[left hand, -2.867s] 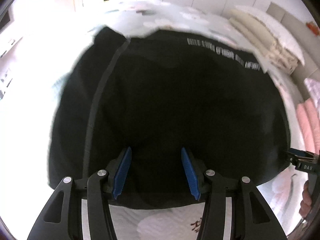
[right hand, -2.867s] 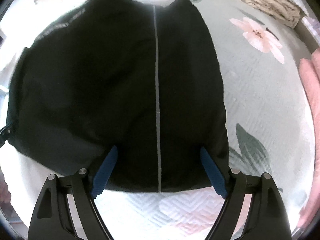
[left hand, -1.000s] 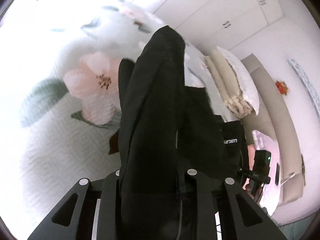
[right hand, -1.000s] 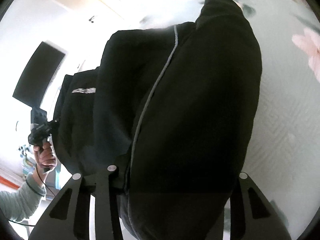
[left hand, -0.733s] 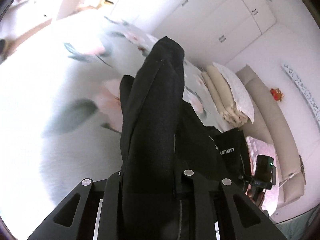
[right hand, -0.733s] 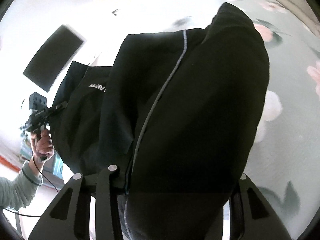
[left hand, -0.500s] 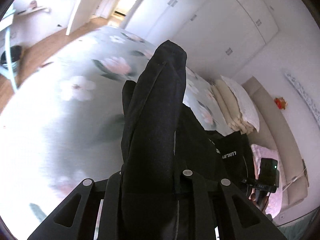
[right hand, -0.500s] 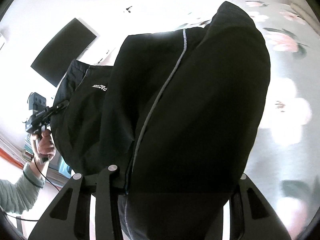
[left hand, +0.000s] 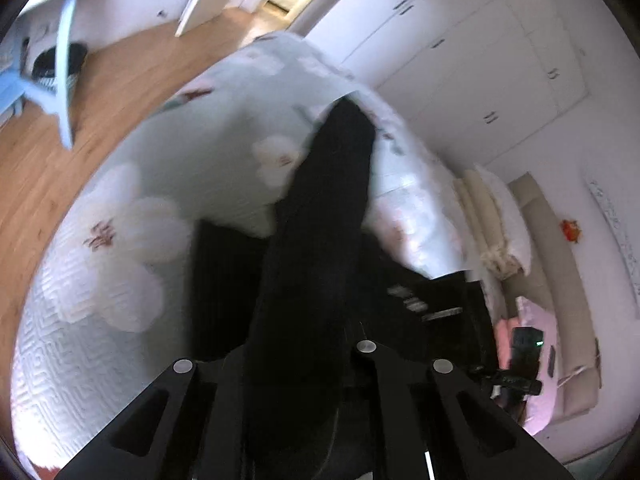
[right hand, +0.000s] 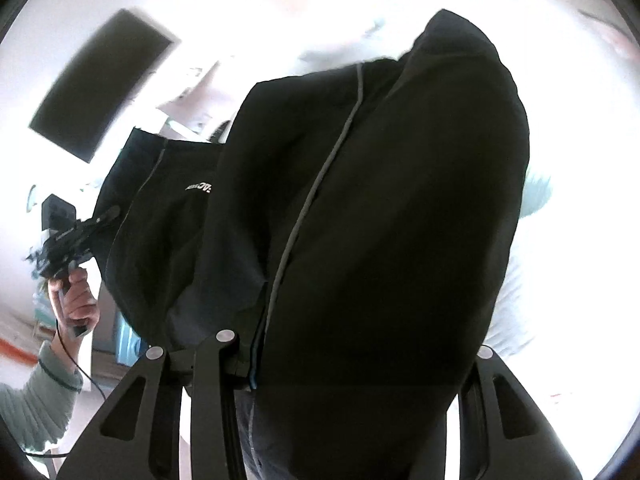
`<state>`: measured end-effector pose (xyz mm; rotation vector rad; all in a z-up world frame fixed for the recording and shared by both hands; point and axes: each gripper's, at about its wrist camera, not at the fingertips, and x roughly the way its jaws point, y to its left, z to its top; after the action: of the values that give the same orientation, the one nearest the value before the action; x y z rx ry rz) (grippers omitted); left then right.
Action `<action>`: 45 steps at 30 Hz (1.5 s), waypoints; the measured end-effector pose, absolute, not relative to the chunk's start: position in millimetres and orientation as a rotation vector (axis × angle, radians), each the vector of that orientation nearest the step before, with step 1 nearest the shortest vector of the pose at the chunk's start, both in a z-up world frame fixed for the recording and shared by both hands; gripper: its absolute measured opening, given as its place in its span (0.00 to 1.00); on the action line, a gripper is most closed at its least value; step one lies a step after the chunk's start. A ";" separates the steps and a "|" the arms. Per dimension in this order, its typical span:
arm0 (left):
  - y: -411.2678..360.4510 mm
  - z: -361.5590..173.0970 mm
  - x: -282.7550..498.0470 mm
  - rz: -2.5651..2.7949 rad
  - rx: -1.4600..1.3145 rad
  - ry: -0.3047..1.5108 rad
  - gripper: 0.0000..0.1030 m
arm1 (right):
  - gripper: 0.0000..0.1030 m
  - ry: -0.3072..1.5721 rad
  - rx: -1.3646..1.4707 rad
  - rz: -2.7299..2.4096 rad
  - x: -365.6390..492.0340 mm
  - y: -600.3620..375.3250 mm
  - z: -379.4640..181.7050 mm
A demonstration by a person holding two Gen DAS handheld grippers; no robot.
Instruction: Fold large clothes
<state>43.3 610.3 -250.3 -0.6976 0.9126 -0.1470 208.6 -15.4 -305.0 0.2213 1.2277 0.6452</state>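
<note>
the black garment (left hand: pixel 320 240) hangs forward from both clamped hand-held grippers, left (left hand: pixel 304 356) and right (right hand: pixel 352 360), its length running out over the bed (left hand: pixel 132 240).

A home bedroom: a bed under a pale green quilted bedspread with pink blossoms (left hand: pixel 168 184), white built-in wardrobe doors (left hand: pixel 472 60), stacked cream pillows (left hand: pixel 496 220), warm wooden plank floor (left hand: pixel 120 76).

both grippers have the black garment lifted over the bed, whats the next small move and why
Probably lower both grippers together toward the floral bedspread. The left gripper and right gripper each clamp a bunch of the black garment, which hangs gathered between them, not spread flat. Laying it down first would let the fold line be set.
</note>
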 end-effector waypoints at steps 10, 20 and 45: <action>684.4 -367.7 33.0 -0.073 -1.079 1.021 0.65 | 0.87 1.426 0.674 0.342 209.4 -100.3 -395.0; 628.7 -231.7 17.5 -0.007 -0.487 0.957 0.65 | 0.91 1.250 0.283 0.324 162.2 -26.2 -283.2; 469.8 -255.0 4.0 0.120 -0.209 1.044 0.76 | 0.91 1.212 -0.019 0.311 148.3 99.1 -308.9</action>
<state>4.0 469.8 -255.0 -0.2094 1.0440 0.1200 148.3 99.1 -308.9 -0.0194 1.2122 0.3112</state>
